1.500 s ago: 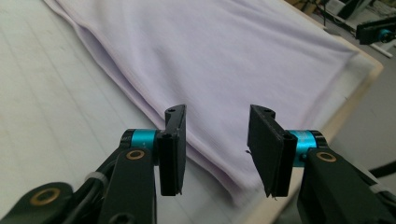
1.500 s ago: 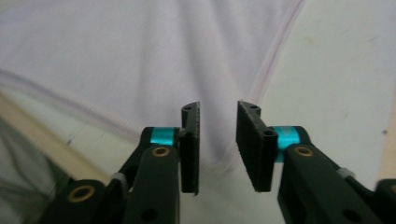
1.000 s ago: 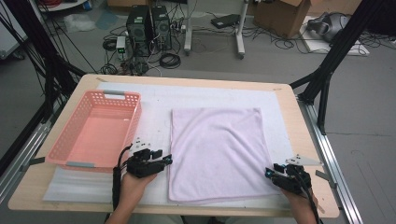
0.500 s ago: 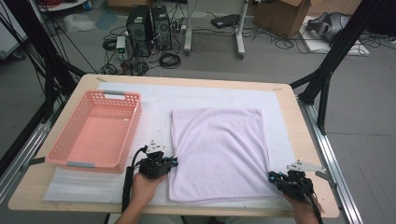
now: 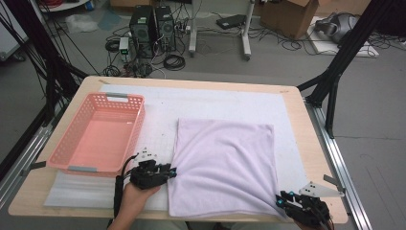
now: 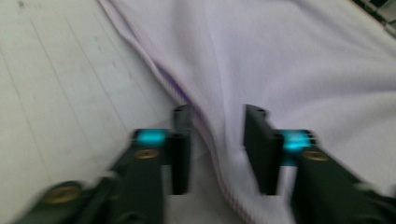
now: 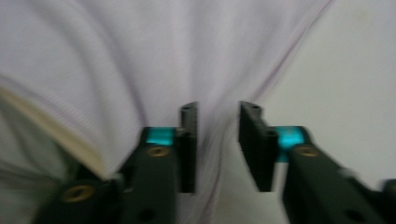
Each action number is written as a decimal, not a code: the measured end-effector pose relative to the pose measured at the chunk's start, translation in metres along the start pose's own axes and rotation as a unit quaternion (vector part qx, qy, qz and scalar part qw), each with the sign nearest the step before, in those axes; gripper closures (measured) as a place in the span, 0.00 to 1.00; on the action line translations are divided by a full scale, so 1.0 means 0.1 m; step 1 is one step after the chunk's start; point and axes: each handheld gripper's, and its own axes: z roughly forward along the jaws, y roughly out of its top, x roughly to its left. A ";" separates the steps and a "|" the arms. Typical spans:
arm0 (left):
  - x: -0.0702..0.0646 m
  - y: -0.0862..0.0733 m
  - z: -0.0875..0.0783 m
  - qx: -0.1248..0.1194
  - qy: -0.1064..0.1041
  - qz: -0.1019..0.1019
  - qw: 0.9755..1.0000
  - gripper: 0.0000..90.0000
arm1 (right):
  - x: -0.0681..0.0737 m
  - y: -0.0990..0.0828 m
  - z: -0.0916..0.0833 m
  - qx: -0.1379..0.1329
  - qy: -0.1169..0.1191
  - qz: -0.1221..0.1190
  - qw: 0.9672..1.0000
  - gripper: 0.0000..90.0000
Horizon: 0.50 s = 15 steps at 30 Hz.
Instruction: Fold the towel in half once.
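Lilac terry cloth, a towel [image 5: 224, 165], is spread flat on the white mat [image 5: 158, 112] covering the wooden counter [image 5: 86, 88], just beside the empty pink basket [image 5: 98, 136] to its left. The step in hand is judged to be the taking up of the towel's near edge for a fold. The left hand-held gripper [image 5: 168, 172] is set at the towel's left hem; in the left gripper view its jaws, which have just been opening, stand apart astride the hem [image 6: 212, 140] without the pads being seen to press on it. The right hand-held gripper [image 5: 282, 200] is placed at the near right corner, where the cloth is drawn into creases; its jaws too have just been opening, and cloth [image 7: 217, 135] lies in the gap, apparently unclamped. Next, both pairs of jaws would need to be clenched on the fabric together before any lift, so that the edge rises evenly.
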 end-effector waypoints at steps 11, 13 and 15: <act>0.25 0.58 0.39 -0.057 0.026 0.003 0.998 0.52 | -0.39 0.42 0.26 -0.059 -0.018 -0.006 0.998 0.58; 0.31 0.67 0.46 -0.058 0.031 0.001 0.998 0.50 | -0.48 0.45 0.34 -0.062 -0.012 0.009 0.998 0.57; 0.36 0.75 0.53 -0.054 0.030 0.011 0.998 0.48 | -0.56 0.48 0.39 -0.065 -0.008 0.021 0.998 0.56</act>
